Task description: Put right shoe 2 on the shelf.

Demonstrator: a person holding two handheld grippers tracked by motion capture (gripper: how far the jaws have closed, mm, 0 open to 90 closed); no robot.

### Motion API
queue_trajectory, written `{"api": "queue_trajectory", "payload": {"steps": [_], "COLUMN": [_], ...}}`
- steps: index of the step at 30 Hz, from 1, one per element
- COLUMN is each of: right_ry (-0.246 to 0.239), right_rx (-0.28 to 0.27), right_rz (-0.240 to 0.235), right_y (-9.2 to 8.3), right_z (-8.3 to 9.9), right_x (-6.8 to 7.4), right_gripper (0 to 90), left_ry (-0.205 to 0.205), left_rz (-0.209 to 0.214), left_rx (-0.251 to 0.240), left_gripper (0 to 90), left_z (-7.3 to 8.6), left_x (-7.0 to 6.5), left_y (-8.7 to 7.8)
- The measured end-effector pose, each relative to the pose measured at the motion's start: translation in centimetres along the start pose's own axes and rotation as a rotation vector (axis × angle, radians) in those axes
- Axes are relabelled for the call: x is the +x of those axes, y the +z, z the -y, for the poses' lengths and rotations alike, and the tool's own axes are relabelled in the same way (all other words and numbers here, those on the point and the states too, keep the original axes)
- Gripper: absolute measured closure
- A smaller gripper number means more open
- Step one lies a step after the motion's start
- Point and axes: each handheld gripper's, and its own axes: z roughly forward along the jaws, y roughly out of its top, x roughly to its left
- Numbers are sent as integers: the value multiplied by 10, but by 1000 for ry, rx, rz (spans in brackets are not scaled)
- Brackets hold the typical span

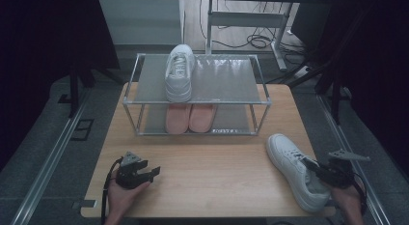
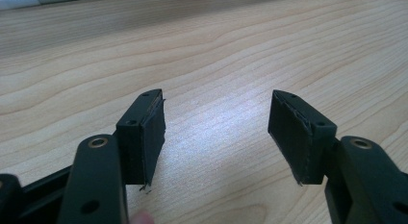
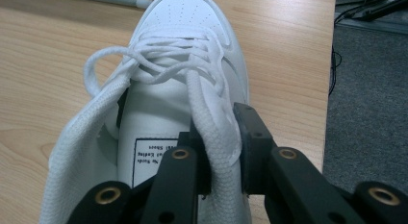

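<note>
Bare table (image 1: 207,162) fronts the left gripper (image 1: 153,173), jaws wide; right gripper (image 1: 308,164) jaws clamp the edge-side sneaker (image 1: 294,167).

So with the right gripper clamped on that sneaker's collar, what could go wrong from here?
1. The right gripper pinches only the soft side collar of the white sneaker, so the shoe may sag, swing or slip when lifted.
2. A loose lace loop hangs out and could snag on the rack.
3. The top shelf already holds another white sneaker; a swinging shoe might knock it.
</note>
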Motion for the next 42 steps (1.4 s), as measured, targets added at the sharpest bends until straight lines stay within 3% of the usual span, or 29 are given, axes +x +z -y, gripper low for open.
{"api": "queue_trajectory", "payload": {"steps": [8,12,17,30,42], "right_ry": [47,66,62,5,-46], "right_rx": [-42,-59,-89,-176,-197], "right_rz": [-21,-68,-103,-199,-315], "right_y": [0,-1,-7,-14,10], "right_z": [3,5,6,-8,-32], "right_x": [-2,-4,5,55,109], "right_gripper": [818,820,821,820,819], "left_ry": [-2,-7,-5,-9,-11], "left_rz": [1,0,0,2,2], "left_rx": [-1,0,1,2,6], "left_gripper": [385,385,385,385,385], "left_z": [0,0,0,0,0], "left_x": [0,0,0,-1,1], "left_y": [0,0,1,1,1]}}
